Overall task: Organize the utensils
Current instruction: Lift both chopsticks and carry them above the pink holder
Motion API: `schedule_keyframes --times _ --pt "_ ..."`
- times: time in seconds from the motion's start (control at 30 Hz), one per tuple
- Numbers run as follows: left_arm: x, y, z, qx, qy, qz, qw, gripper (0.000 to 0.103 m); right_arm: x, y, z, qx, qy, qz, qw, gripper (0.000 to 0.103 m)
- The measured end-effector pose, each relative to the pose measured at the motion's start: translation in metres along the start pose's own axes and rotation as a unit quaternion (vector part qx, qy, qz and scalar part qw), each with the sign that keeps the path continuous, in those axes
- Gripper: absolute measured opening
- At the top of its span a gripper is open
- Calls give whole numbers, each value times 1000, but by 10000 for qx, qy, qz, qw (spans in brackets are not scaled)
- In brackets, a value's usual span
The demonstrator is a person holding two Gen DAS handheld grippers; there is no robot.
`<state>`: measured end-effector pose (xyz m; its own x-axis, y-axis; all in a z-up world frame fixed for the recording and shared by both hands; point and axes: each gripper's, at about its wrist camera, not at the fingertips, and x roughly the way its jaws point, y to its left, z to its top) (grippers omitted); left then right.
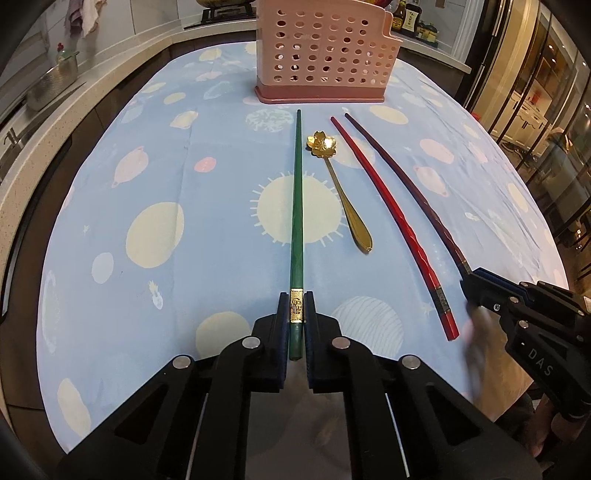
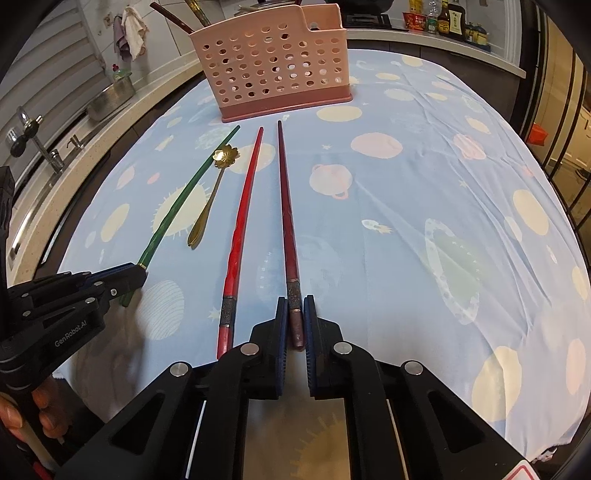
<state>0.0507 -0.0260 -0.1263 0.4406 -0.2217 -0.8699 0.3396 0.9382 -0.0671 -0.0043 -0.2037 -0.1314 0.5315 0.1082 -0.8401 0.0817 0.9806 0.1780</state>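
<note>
A green chopstick lies on the blue tablecloth, pointing at the pink perforated utensil holder. My left gripper is shut on its gold-banded near end. A gold flower spoon and a red chopstick lie to its right. My right gripper is shut on the near end of a dark maroon chopstick. In the right wrist view the red chopstick, spoon, green chopstick and holder show, with the left gripper at the left.
The holder has a few utensils standing in it. A kitchen counter with a steel bowl and a faucet runs along the left. Sauce bottles stand on the far counter. The tablecloth spreads to the right.
</note>
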Motion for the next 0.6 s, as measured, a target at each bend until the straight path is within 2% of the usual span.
schedule_keyframes --times 0.3,0.6 --pt "-25 8 7 -169 -227 30 9996 7 -25 -5 7 60 -299 -21 9995 7" --pt "-66 20 31 -347 -729 99 9967 7 -71 -11 34 241 -933 131 9953 7"
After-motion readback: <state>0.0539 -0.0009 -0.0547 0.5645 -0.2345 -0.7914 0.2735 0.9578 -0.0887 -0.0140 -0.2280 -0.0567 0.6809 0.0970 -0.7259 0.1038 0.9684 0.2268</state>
